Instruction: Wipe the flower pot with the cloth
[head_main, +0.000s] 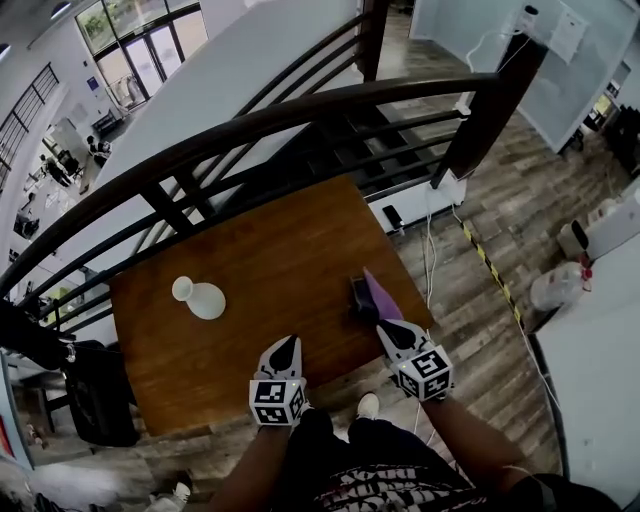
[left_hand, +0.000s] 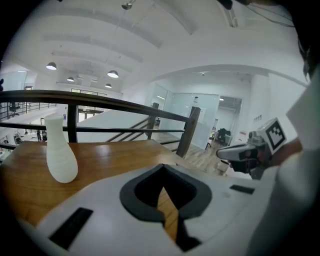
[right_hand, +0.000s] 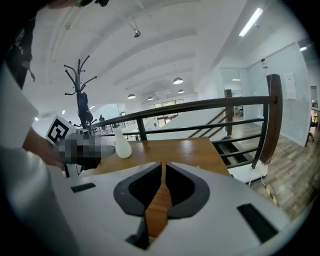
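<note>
where the wooden table (head_main: 270, 250) comes up against your legs at its near edge, you have both tongs low over that edge, pointing in across the top. your left gripper (head_main: 290, 343) is over the near edge, about the middle of the table. its own view shows the jaws pressed together at the tips, with only a sliver of table wood showing behind them and nothing pinched. your right gripper (head_main: 384, 324) is over the table's near right corner, and its jaws are likewise closed tip to tip on nothing

the flower pot (head_main: 200, 298), white with a narrow neck, stands upright on the table's left half, well apart from both tongs. the left gripper view has the flower pot (left_hand: 61, 152) at its left on the table top. the right gripper view shows the flower pot (right_hand: 121, 145) small, far across the table

the cloth (head_main: 378, 297), purple, lies on the table's right side near its right edge, just ahead of the right gripper's tips. whether those tips touch it you cannot tell from above, and the right gripper view does not show the cloth. a dark object (head_main: 358, 295) sits against the cloth on the side toward the table's middle, too small to make out. a dark railing (head_main: 300, 110) curves round the table's far side
</note>
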